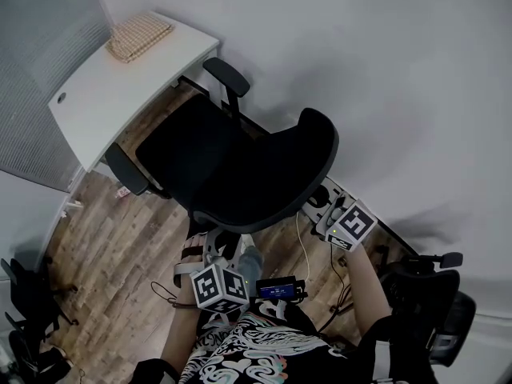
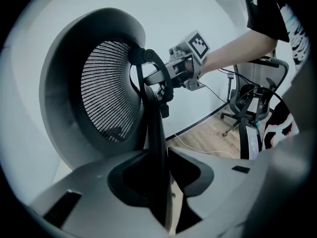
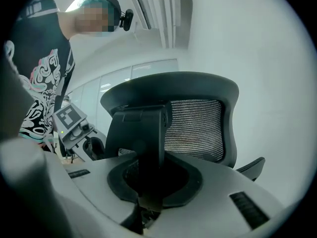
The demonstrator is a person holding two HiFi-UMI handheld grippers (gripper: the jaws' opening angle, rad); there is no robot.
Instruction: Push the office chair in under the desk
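The office chair hides its own base in the head view. At 8 o'clock a dark object runs off the edge, unidentifiable. At 9 o'clock, a floor scrap is too small to identify.

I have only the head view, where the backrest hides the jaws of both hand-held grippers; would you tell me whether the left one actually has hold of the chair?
Observer: Yes. In the left gripper view, the left hand-held gripper has its jaws closed on a dark upright strut at the rear of the office chair.
Operator: Thank you. And the right one?
Observer: The right hand-held gripper is clamped on the broad dark support panel behind the mesh backrest.
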